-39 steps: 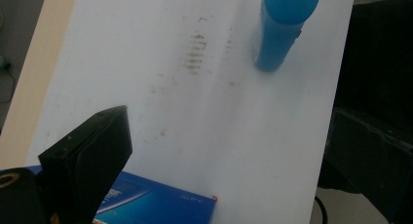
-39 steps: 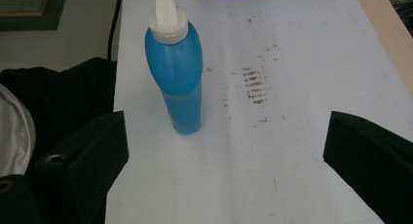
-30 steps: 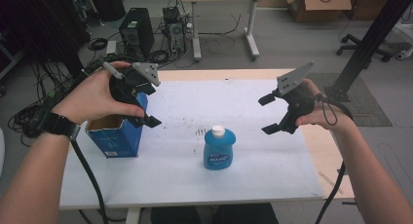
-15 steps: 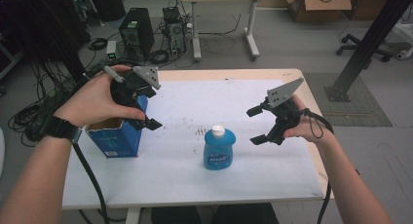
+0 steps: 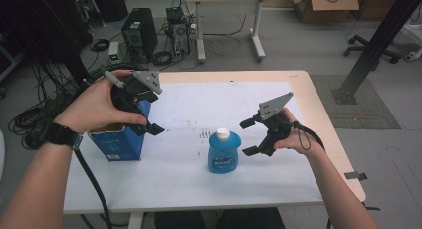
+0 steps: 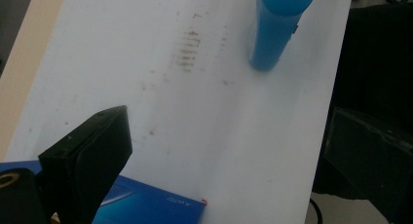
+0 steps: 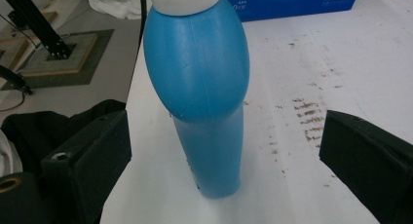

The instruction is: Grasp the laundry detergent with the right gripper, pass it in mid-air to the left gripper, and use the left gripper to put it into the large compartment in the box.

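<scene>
A blue bottle (image 5: pixel 224 157) with a white cap (image 5: pixel 223 134) stands upright near the middle of the white-covered table (image 5: pixel 199 99). My right gripper (image 5: pixel 247 137) hovers just right of it, open, jaws one above the other and apart from it. In the right gripper view the bottle (image 7: pixel 204 87) stands between and just ahead of the wide jaws of the right gripper (image 7: pixel 224 131). A blue carton (image 5: pixel 119 137) stands at the table's left. My left gripper (image 5: pixel 157 112) is held over its right edge, open and holding nothing. The left gripper view shows the carton's corner (image 6: pixel 146 207) and the bottle (image 6: pixel 275 34) farther off.
Dark smudges (image 5: pixel 205 134) mark the white sheet left of the bottle. Beyond the table are a computer tower (image 5: pixel 139 32), loose cables (image 5: pixel 164 55), a second desk (image 5: pixel 229 0) and a cardboard box (image 5: pixel 323 0). A black post (image 5: pixel 378 40) stands on a mat at the right.
My right gripper has moved left and down, closing in on the bottle with its jaws still spread. The left gripper has barely shifted above the carton.
</scene>
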`<state>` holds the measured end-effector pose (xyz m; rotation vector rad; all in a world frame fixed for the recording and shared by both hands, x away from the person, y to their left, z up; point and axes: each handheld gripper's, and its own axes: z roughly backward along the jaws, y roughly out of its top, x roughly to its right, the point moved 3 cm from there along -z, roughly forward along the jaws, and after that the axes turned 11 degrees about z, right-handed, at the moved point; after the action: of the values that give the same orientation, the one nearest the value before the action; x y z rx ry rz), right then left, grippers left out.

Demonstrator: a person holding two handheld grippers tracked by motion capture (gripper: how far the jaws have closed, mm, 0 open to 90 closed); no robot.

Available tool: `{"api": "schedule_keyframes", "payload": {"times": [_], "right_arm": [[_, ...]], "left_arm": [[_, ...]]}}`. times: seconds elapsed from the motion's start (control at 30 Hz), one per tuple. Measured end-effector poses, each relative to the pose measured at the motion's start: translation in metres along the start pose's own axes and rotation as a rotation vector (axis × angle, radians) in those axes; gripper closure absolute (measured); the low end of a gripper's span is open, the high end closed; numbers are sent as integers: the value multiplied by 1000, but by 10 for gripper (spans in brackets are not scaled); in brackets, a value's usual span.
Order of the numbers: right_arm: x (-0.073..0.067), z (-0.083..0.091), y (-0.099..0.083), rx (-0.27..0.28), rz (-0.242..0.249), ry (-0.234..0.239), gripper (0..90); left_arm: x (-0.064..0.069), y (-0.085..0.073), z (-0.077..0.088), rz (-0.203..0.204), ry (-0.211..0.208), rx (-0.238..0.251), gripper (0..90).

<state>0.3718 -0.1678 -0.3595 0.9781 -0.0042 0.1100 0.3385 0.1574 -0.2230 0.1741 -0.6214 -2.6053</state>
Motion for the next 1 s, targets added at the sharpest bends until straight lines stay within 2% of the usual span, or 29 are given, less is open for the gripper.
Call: {"api": "schedule_keyframes", "payload": {"times": [0.47,1.0], "right_arm": [[-2,-32,-6,50,-20,30,64],[-6,-51,-7,86,-21,40,78]], "left_arm": [[1,-4,-3,1,-8,-1,38],[2,-2,-6,-2,-13,1,39]]}}
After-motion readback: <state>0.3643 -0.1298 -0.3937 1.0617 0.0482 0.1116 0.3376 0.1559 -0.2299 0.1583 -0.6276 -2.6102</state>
